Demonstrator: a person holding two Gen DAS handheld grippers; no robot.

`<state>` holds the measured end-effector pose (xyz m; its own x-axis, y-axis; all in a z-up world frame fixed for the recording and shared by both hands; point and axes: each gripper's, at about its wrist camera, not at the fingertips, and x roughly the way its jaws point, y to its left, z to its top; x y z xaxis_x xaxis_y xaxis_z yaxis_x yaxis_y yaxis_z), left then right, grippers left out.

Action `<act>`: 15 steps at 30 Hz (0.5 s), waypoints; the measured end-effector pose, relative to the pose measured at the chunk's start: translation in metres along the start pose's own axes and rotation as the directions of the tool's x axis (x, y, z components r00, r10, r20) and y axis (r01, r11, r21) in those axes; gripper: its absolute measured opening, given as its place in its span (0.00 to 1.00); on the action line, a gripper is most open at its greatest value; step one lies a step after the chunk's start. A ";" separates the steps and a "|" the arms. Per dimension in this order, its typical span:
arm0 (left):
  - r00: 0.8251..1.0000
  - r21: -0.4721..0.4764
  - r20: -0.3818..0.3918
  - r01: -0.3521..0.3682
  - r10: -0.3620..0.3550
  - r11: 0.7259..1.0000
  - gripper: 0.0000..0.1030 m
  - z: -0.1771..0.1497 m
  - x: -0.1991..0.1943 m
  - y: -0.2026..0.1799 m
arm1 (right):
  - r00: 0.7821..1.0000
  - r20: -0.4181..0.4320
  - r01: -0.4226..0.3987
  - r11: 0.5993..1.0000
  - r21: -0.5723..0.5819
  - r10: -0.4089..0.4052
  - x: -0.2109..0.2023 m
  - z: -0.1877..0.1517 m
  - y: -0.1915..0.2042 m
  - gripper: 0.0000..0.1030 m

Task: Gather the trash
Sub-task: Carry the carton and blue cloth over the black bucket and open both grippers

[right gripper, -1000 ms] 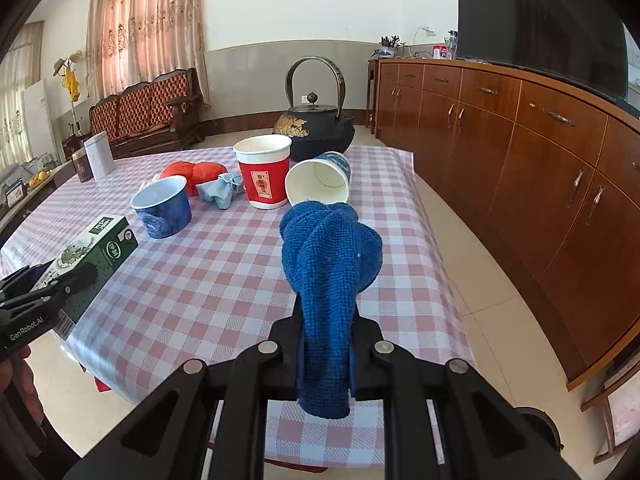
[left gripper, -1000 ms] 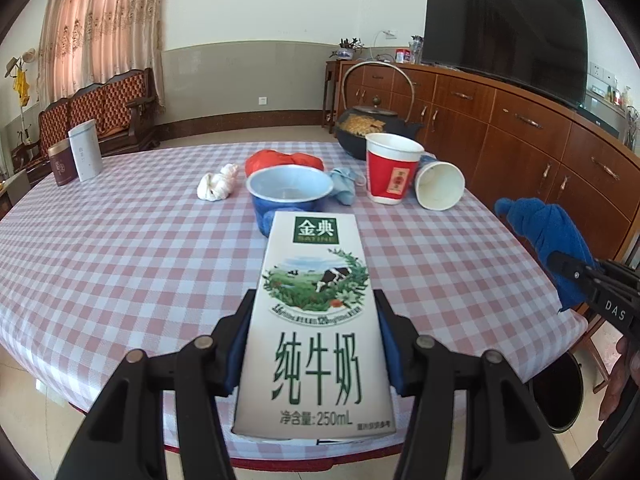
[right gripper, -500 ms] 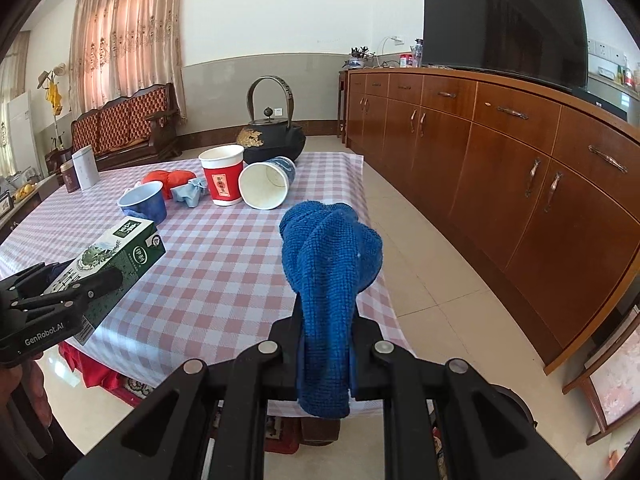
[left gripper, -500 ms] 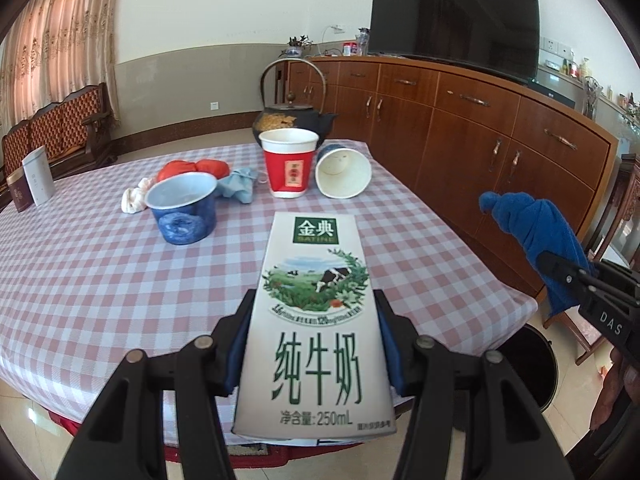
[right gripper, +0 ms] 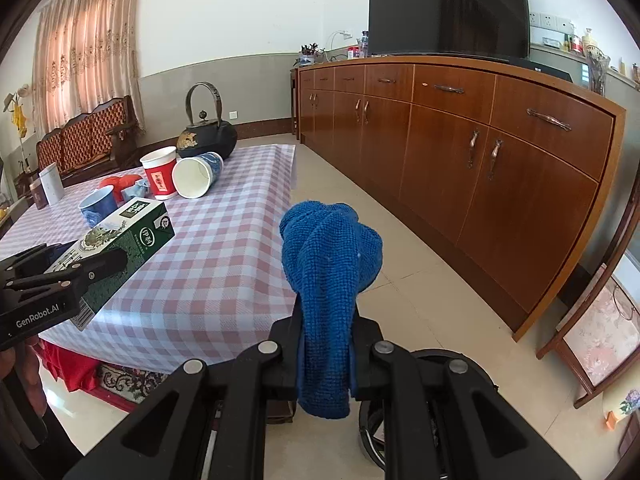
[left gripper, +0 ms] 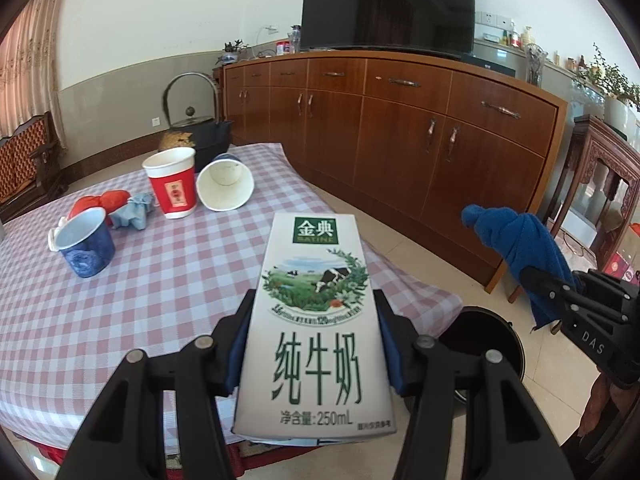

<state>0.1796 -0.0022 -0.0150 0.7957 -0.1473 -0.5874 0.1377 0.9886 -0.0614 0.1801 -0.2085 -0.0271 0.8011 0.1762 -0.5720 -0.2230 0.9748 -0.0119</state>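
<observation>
Checked tablecloth (left gripper: 168,280) ends at a corner just past the milk carton (left gripper: 316,320); beyond it bare tile floor (right gripper: 432,280) runs wide open to the wood sideboard (right gripper: 480,152). Left gripper (left gripper: 316,356) clamps the carton by both sides, held off the table. Right gripper (right gripper: 326,356) is pinched on a blue cloth (right gripper: 328,264) — over the floor, near the table corner. Black bin (left gripper: 484,340) sits below, mostly hidden behind carton & fingers; contents can't be made out. 3 cups (left gripper: 172,184) sit further back w/ a kettle (left gripper: 192,136).

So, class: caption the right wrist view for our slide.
Right gripper clamps blue cloth above black bin.
</observation>
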 end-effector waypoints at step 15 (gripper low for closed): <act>0.992 0.091 -0.037 0.127 -0.124 0.988 0.54 0.001 0.024 -0.072 | 0.994 -0.037 0.102 0.992 0.068 -0.100 -0.009 -0.028 -0.070 0.16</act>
<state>0.1892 -0.0765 -0.0240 0.7501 -0.2680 -0.6046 0.2913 0.9546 -0.0617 0.1730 -0.2826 -0.0442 0.7980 0.0730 -0.5983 -0.1016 0.9947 -0.0142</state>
